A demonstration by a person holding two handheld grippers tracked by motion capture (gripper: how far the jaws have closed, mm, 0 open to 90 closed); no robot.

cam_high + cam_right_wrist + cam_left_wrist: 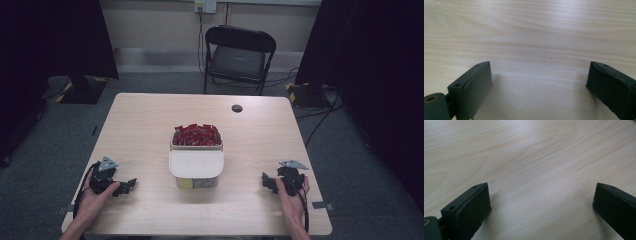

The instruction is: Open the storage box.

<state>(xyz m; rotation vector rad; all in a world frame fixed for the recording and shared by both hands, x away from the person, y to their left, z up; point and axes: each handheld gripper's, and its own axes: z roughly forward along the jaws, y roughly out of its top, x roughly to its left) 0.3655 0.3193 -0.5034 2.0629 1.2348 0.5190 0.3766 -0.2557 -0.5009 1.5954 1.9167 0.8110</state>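
At lower left of the high view, the left gripper [131, 183] lies low on the wooden table [145, 125], held by a hand whose forearm enters from the bottom edge; its jaws point right, toward the frame's centre. Its own view shows those jaws spread wide over bare wood grain, nothing between them.

At centre stand two containers touching front to back: a tub [196, 145] heaped with red wrapped packets [196, 134] behind, and nearer the person a box under a white lid [196, 163], something yellow [185, 183] visible through its clear wall.

At lower right, the right gripper [266, 182] mirrors the other, resting by the table's edge with jaws aimed left and likewise wide and empty in its own view.

Both tools sit well apart from the containers. Judging from this, the reach comes next: a level approach from each side should work best, with one gripper steadying the box while the other takes the lid's rim, so neither container slides.
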